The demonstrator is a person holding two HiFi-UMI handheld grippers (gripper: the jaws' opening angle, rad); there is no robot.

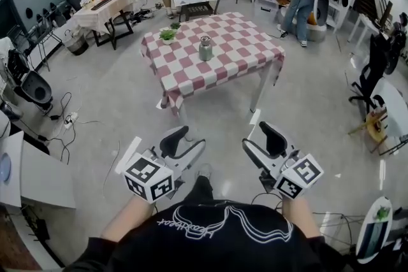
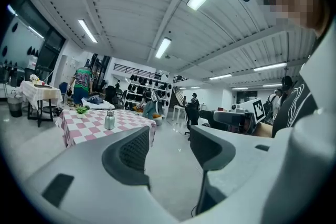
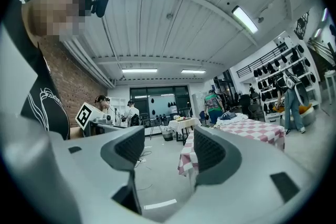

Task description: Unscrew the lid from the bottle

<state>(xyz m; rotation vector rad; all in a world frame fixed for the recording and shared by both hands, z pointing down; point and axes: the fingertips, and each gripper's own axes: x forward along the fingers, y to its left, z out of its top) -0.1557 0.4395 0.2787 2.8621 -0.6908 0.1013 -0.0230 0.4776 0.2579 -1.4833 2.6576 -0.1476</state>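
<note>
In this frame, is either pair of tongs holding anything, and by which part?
Nothing is held. The left tongs and right tongs are open and empty; the bottle stands apart on the checkered table.

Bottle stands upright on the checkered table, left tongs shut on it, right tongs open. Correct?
No. The bottle stands upright on the checkered table, but the left tongs are open and empty, far from it, per the left gripper view; right tongs open.

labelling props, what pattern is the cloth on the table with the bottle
Red-and-white checks on the tablecloth; the head view shows it best.
</note>
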